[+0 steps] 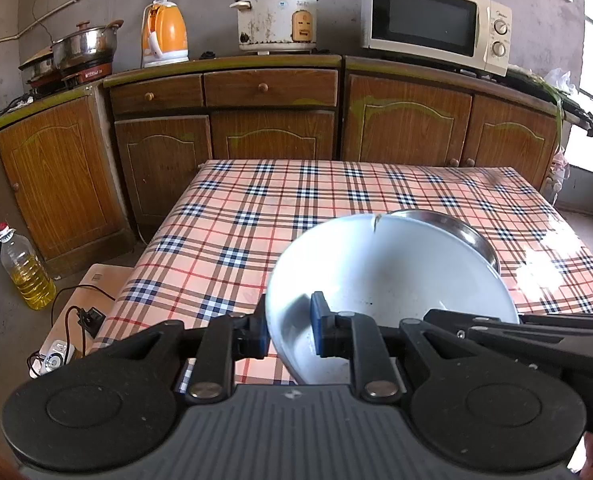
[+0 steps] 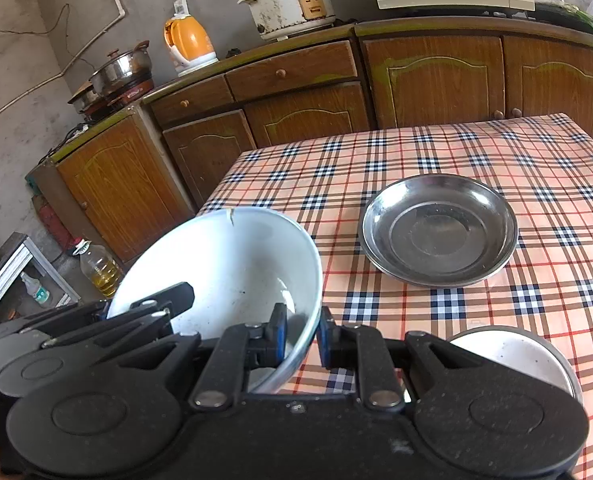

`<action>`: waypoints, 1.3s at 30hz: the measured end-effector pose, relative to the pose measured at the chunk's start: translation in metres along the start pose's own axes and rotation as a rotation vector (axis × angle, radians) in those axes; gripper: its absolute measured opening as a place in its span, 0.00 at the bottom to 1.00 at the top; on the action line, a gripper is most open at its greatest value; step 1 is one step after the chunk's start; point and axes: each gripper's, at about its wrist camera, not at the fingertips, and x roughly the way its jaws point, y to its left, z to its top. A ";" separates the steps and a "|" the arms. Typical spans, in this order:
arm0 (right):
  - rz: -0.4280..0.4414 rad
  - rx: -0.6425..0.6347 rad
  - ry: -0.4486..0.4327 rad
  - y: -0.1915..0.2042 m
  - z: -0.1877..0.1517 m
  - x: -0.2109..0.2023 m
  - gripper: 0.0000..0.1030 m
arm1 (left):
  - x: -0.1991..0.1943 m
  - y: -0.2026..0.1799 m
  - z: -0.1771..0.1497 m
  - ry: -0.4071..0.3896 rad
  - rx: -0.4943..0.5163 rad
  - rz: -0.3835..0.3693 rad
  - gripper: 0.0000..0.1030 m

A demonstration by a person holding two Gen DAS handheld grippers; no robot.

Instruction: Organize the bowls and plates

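A white bowl [image 1: 392, 272] with a chipped far rim hangs tilted above the checked table [image 1: 256, 216]. My left gripper [image 1: 290, 332] is shut on its left rim, one blue pad inside the bowl and one outside. On the opposite rim of the same white bowl [image 2: 224, 264], my right gripper [image 2: 302, 334] is shut the same way. A steel plate [image 2: 438, 230] lies flat on the cloth further back, and the held bowl partly hides this steel plate [image 1: 468, 236] in the left wrist view. Another white bowl [image 2: 512, 356] sits at the near right, half hidden by my right gripper's body.
Wooden cabinets [image 1: 272, 136] stand behind the table, carrying an orange kettle [image 1: 166, 36], a rice cooker [image 1: 276, 16], a microwave [image 1: 436, 20] and steel pots [image 1: 84, 46]. An oil bottle [image 1: 26, 272] and cables lie on the floor at the left.
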 end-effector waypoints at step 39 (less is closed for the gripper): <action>-0.027 0.017 -0.006 -0.021 -0.012 -0.018 0.20 | -0.007 -0.020 -0.012 0.003 0.014 -0.032 0.18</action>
